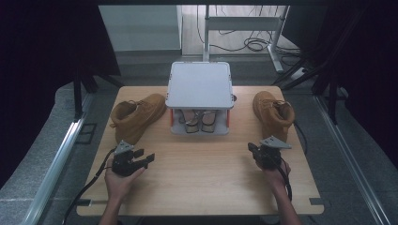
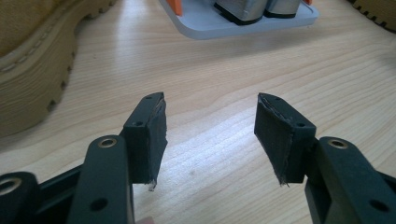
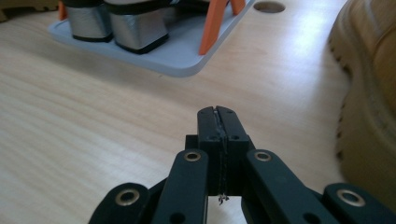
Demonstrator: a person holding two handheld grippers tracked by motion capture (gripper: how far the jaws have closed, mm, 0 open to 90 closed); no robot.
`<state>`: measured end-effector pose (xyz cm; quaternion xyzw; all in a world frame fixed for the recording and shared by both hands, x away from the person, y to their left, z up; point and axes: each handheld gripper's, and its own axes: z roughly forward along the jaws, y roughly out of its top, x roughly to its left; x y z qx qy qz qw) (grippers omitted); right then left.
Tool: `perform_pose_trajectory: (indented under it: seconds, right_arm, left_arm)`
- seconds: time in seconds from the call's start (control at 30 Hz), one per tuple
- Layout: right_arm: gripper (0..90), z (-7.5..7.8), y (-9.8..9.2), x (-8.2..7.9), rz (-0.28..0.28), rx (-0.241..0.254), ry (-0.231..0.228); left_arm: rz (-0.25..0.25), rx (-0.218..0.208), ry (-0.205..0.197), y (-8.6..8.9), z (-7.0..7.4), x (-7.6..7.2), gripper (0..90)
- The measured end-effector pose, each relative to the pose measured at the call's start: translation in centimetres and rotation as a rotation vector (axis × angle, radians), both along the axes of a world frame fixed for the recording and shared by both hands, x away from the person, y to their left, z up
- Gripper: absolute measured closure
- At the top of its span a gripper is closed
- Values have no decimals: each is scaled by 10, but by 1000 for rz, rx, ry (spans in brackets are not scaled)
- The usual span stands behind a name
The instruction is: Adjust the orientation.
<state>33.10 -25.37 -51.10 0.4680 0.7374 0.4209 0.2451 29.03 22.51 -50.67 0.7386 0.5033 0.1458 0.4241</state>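
My left gripper (image 2: 210,140) is spread and empty, my right gripper (image 3: 218,126) clenched on nothing. Nearest it stands the right tan boot (image 1: 273,114), table's right side: bulky, stiff-soled, soft collar. I'd pinch the collar.

Suede boots (image 1: 137,117) – wood table (image 1: 202,173).

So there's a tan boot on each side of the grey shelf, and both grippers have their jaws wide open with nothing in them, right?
Not quite. The right gripper has its jaws shut tight together, as the right gripper view shows; the left gripper alone is open. Both are empty, and a left boot and a right boot do flank the grey shelf.
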Motion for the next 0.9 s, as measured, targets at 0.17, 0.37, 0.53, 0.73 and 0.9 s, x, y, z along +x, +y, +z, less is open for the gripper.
perform_pose_trajectory:
  seconds: [0.17, 0.37, 0.53, 0.73, 0.9]
  right_arm:
    - [897, 5, -7, 13, -24, -25, -15]
    - [898, 6, -18, 29, -38, -71, -12]
    - [898, 6, -22, 34, -36, -81, -20]
    - [898, 7, -29, 41, -52, -93, -33]
    - [898, 6, -37, 43, -82, -110, -48]
  left_arm:
    - [-3, 2, -2, 0, 1, -3, 440]
    - [-8, -20, 5, -2, 1, -3, 448]
    - [-11, -19, 12, -1, 1, -2, 446]
    - [-5, -12, 16, 1, 0, -4, 467]
    - [-4, -18, 23, 1, -1, -4, 462]
